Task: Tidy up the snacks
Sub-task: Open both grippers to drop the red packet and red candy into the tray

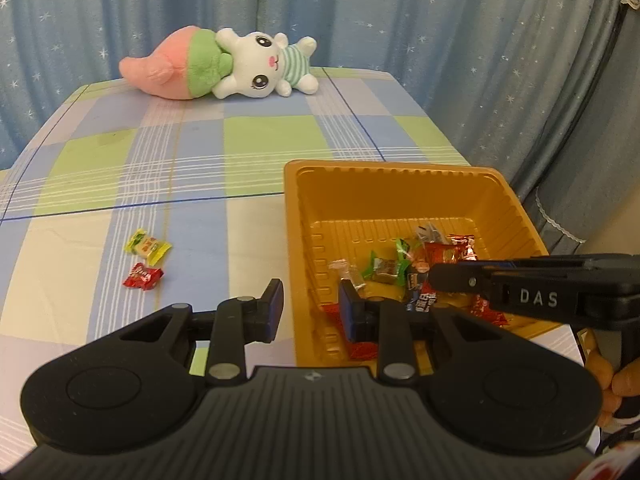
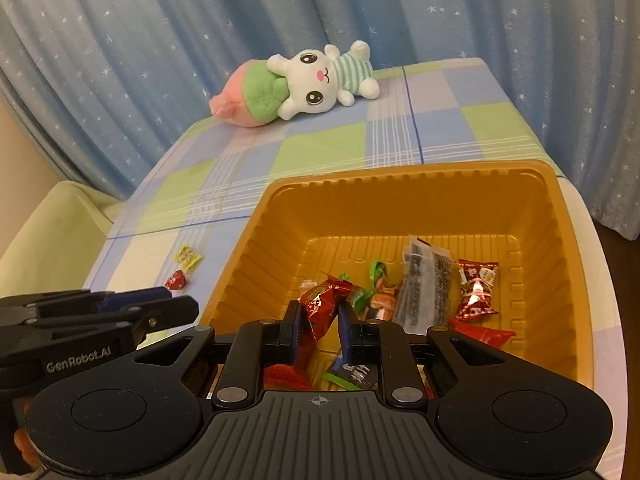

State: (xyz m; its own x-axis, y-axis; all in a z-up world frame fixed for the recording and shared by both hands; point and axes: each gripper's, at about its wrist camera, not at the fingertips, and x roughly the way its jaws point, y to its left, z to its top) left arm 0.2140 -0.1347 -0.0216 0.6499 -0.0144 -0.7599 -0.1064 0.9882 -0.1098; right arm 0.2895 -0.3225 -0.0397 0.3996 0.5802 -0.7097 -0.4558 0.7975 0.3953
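Clamped between the right gripper's (image 2: 319,322) pads, a red-wrapped candy (image 2: 320,309) hangs over the orange tray (image 2: 560,216), where a heap of wrapped snacks (image 2: 424,292) already lies. Left gripper (image 1: 308,310), jaws parted and empty, straddles the tray's near wall, while a yellow candy (image 1: 147,245) and a red candy (image 1: 142,276) lie close together on the checked tablecloth (image 1: 240,140) to the tray's left.

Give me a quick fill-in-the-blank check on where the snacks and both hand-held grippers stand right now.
1. The right hand-held gripper is shut on a ____ foil-wrapped candy.
2. It hangs over the ____ plastic tray.
3. ____ wrapped candies lie outside it on the checked tablecloth.
4. The left hand-held gripper holds ____.

Missing: red; orange; two; nothing
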